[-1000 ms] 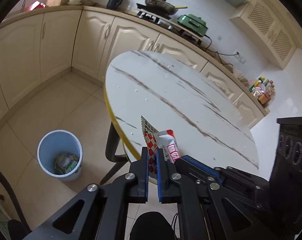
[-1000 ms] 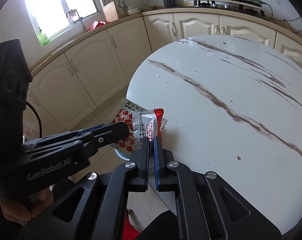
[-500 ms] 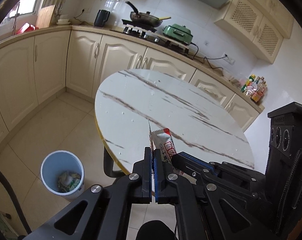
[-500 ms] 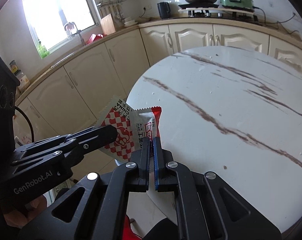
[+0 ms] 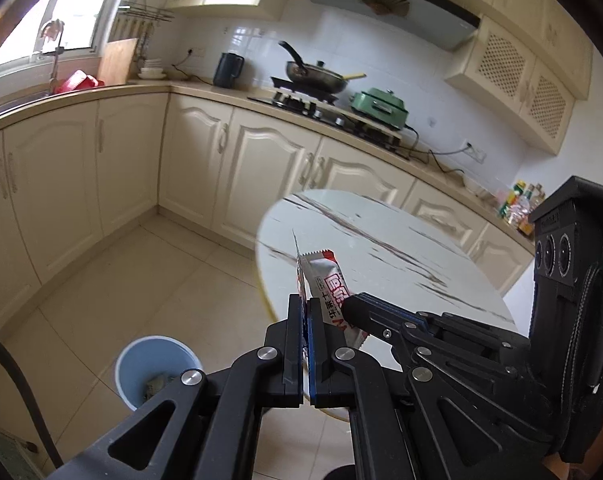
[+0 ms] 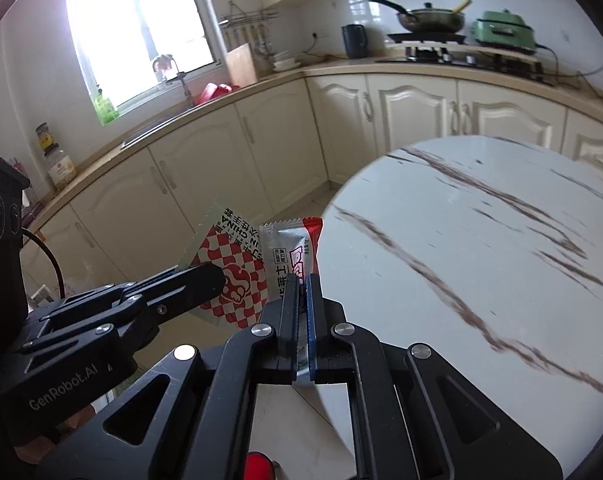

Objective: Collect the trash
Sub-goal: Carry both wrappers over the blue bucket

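Note:
My left gripper (image 5: 304, 305) is shut on a red-and-white checkered wrapper (image 6: 237, 276), seen edge-on in the left wrist view (image 5: 298, 276). My right gripper (image 6: 301, 282) is shut on a silver-and-red snack wrapper (image 6: 289, 252), which also shows in the left wrist view (image 5: 329, 284). Both wrappers are held side by side in the air, off the left edge of the round marble table (image 6: 481, 240). A blue trash bin (image 5: 153, 368) with some rubbish in it stands on the floor, below and left of my left gripper.
Cream kitchen cabinets (image 5: 113, 168) and a counter run round the back, with a kettle (image 5: 228, 70), a pan on the hob (image 5: 315, 74) and a green cooker (image 5: 379, 106). Tiled floor (image 5: 141, 276) lies between the table and the cabinets.
Both grippers have lifted and drawn back from the table with their wrappers, tilting upward. The table now looks smaller and farther away, and the bin sits lower in the left wrist view.

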Available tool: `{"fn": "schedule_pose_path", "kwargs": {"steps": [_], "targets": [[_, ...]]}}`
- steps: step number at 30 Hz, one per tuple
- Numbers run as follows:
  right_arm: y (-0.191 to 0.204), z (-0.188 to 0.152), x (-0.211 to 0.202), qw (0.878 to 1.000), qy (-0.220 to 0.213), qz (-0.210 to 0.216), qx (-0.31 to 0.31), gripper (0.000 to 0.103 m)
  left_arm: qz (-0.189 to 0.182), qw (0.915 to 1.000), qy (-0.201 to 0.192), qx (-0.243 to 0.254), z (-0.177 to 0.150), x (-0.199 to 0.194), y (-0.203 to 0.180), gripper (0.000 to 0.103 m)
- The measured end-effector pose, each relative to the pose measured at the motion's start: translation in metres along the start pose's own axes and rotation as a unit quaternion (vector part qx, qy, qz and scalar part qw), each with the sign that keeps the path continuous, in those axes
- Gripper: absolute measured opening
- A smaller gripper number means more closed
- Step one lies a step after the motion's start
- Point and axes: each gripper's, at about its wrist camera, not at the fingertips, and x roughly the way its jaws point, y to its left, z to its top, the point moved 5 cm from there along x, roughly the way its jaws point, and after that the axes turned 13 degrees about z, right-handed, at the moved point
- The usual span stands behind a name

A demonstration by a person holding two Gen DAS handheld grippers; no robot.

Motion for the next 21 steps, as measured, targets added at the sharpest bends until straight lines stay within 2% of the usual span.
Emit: {"fn": "schedule_pose_path", "kwargs": {"steps": [6, 10, 15, 21], "targets": [[0.049, 0.024, 0.066, 0.998, 0.019, 0.042, -0.032, 0.005, 0.039, 0.9988, -0.003, -0.028, 0.001, -0.008, 0.068, 0.0], [0.078, 0.027, 0.133, 0.995, 0.054, 0.066, -0.046, 0.004, 0.063, 0.9965, 0.018, -0.053, -0.009, 0.007, 0.112, 0.0], [0.084, 0.01, 0.218, 0.99, 0.109, 0.076, -0.045, 0.004, 0.089, 0.9896, 0.074, -0.085, -0.032, 0.061, 0.155, 0.0], [0.053, -0.037, 0.318, 0.981, 0.184, 0.062, -0.011, 0.004, 0.119, 0.9741, 0.166, -0.097, -0.074, 0.145, 0.189, 0.0]]}}
